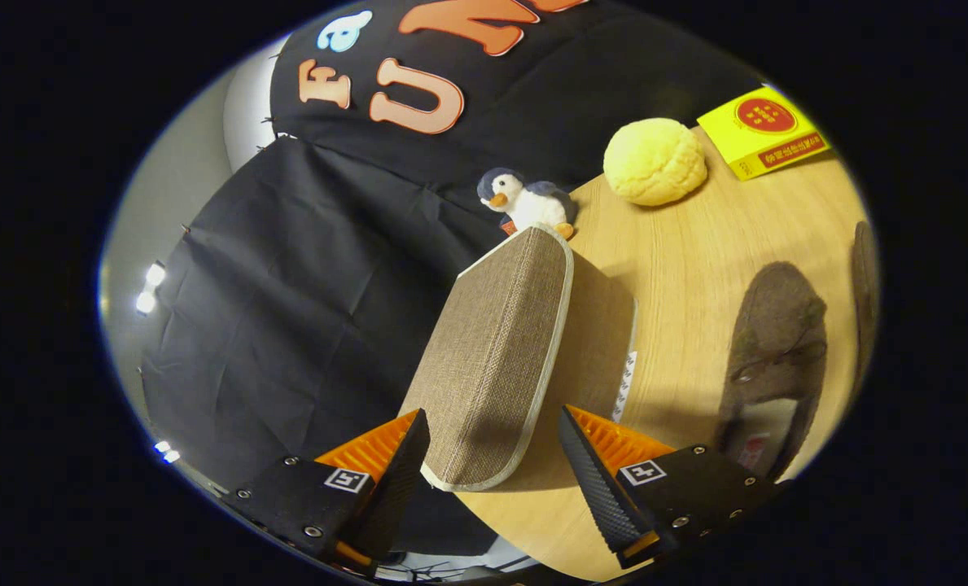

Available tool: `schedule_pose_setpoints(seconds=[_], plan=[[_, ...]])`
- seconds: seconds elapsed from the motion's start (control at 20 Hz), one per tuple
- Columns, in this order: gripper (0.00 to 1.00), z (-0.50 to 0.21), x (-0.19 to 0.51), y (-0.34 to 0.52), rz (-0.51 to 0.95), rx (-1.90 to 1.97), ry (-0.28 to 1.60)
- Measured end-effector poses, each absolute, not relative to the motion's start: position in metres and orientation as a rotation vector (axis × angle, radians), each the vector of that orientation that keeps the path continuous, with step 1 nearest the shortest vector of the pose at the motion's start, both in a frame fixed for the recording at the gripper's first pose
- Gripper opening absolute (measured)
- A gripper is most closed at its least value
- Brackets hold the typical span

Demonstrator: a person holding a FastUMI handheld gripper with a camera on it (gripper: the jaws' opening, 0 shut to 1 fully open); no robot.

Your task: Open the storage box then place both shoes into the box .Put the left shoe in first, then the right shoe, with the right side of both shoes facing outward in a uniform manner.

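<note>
The storage box (602, 325) is brown woven fabric and stands on the wooden table (695, 244). Its lid (492, 350), edged in grey trim, faces me, and its near rounded corner reaches in between my fingers. My gripper (492, 419) is open, with the orange-and-black fingers (406, 456) standing on either side of that corner; a gap shows on the right side. One brown slipper (768, 350) lies on the table beyond the right finger, opening toward me. Part of a second brown slipper (862, 277) lies just past it.
A small penguin plush (524, 203) sits at the table's far edge behind the box. A round yellow plush (654, 160) and a yellow carton (764, 130) lie further back. Black cloth hangs beyond the table edge.
</note>
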State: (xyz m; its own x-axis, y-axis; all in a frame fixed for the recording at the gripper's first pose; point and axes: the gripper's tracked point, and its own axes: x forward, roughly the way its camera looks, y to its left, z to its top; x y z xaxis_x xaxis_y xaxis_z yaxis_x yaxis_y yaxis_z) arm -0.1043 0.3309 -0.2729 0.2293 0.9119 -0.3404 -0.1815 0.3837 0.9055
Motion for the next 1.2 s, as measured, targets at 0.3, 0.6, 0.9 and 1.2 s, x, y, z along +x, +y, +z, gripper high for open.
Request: schedule_pose_setpoints(seconds=[0.3, 0.6, 0.9, 1.2], plan=[[0.92, -0.286, -0.119, 0.346, 0.968, 0.970, 1.119], [0.78, -0.276, -0.131, 0.352, 1.035, 1.104, 1.093], [0.50, -0.268, -0.123, 0.334, 0.998, 1.182, 1.070], [0.22, -0.224, -0.097, 0.323, 0.985, 1.359, 0.929]])
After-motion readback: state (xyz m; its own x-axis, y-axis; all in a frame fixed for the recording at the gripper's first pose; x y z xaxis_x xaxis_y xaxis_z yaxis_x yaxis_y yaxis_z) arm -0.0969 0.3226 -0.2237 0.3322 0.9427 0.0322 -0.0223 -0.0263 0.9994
